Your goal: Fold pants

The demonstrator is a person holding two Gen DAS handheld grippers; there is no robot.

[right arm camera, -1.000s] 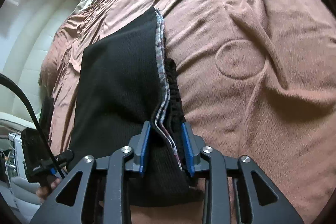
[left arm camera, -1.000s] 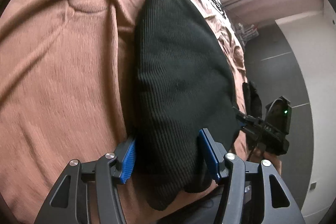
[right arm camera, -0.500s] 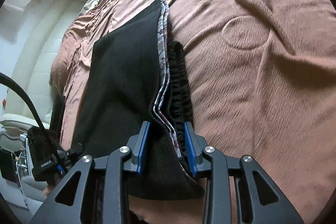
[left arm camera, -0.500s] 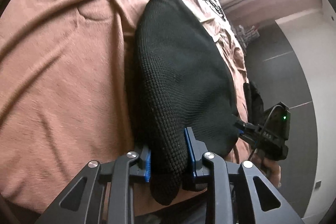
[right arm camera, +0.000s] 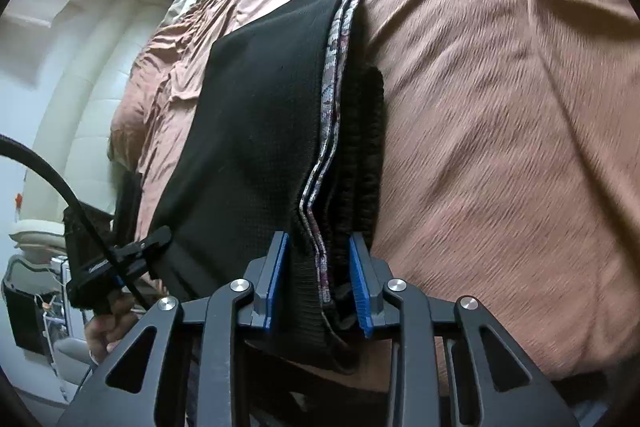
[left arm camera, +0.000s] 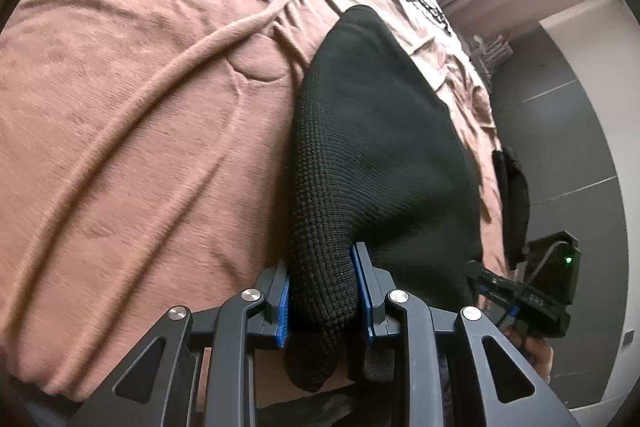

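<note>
Left gripper (left arm camera: 322,297) and right gripper (right arm camera: 318,287), both clamped, angled downward.

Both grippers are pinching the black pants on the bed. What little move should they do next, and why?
Probably lift and carry the near edge forward over the rest. The left gripper and right gripper each pinch a near corner of the pants, which lie flat on the brown blanket.

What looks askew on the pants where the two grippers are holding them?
In the right hand-held gripper, the black pants show uneven layers: a grey patterned edge and the ribbed waistband peek out sideways. The left hand-held gripper end looks tidy.
</note>
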